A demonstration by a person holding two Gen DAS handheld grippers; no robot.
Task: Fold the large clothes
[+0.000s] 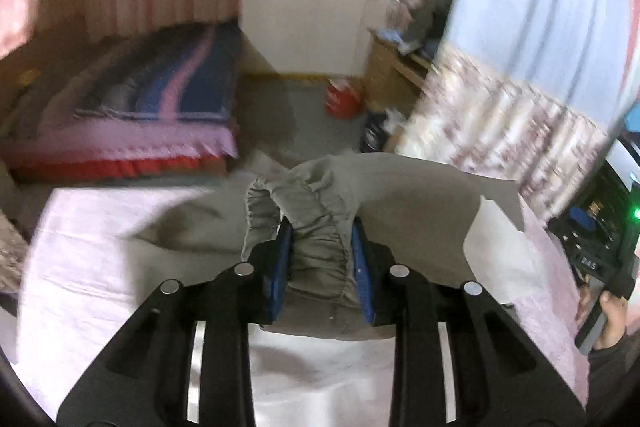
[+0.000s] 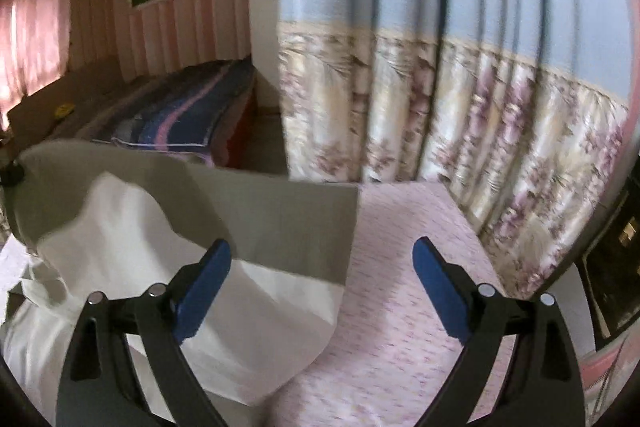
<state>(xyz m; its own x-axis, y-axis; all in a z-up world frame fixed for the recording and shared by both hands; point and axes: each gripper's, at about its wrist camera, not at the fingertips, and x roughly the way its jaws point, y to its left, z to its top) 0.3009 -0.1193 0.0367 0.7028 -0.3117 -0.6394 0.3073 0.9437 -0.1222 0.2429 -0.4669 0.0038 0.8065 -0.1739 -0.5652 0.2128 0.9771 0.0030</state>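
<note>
my left gripper (image 1: 322, 259) pinches the gathered waistband of the grey trousers (image 1: 408, 195), which lie across the pink bedspread (image 2: 400, 307) toward its far edge. my right gripper (image 2: 322, 285) hangs spread and empty. folding looks barely begun, though blur hides much.

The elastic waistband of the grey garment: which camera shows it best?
The left wrist view. There the gathered waistband sits centred and close, pinched between the left claw's blue pads. The right wrist view shows only flat grey cloth and its white lining, no waistband; the right claw is open.
</note>
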